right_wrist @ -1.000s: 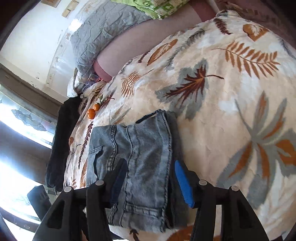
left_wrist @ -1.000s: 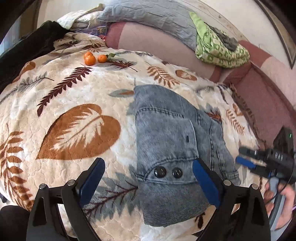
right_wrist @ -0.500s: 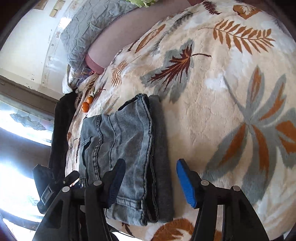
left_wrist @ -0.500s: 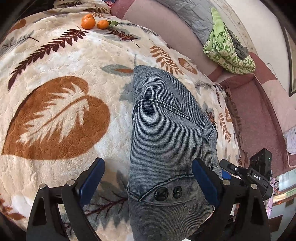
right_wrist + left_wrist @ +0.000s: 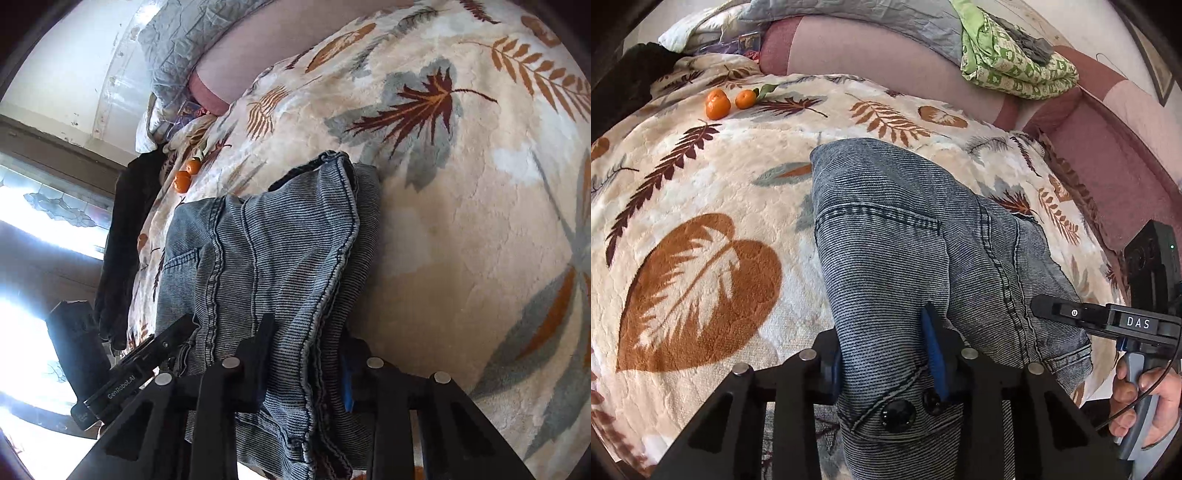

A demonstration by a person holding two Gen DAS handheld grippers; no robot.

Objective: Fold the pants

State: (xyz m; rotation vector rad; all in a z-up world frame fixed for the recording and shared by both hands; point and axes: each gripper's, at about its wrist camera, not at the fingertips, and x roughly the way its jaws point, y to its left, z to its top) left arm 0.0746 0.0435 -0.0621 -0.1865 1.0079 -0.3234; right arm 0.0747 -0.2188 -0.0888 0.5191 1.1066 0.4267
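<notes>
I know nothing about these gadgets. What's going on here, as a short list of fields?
surface: leaf-print blanket
garment: folded jeans, near edge bunched up
left hand-held gripper: has just closed, pinching the jeans by the two buttons
right hand-held gripper: has just closed on the jeans' hem end
person: one hand visible, holding the right tool
also on blanket: two oranges
behind: green cloth, grey pillow

soft daylight, blown-out window [image 5: 33, 206] glare at left, heavy fisheye bending, dark corners.
</notes>
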